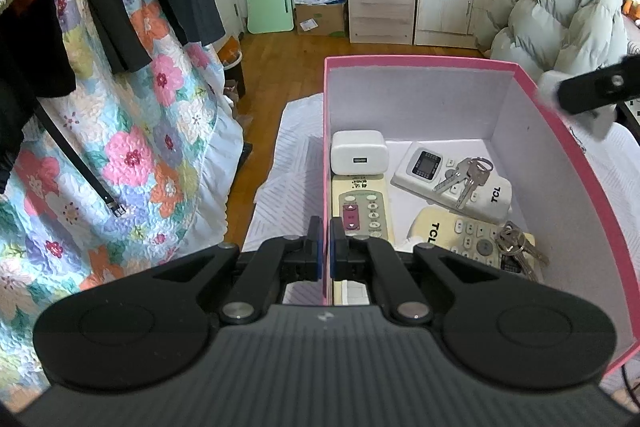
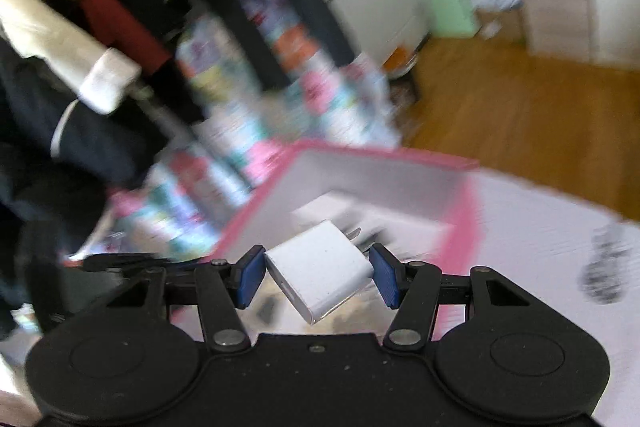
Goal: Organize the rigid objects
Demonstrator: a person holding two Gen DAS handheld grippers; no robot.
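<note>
Pinching the pink box (image 1: 568, 163) wall, the left gripper (image 1: 325, 247) faces 3 remotes; only right gripper (image 2: 318, 277) fingers clamp a white charger (image 2: 320, 273)

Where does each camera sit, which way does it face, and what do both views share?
Left wrist: on the left gripper, looking down into the pink box at remotes and keys; its fingers, shut on the box's wall, show.
Right wrist: on the right gripper, facing the box from outside, blurred; its fingers clamp a white charger.
Shared: the pink box, green board, wooden floor.
</note>
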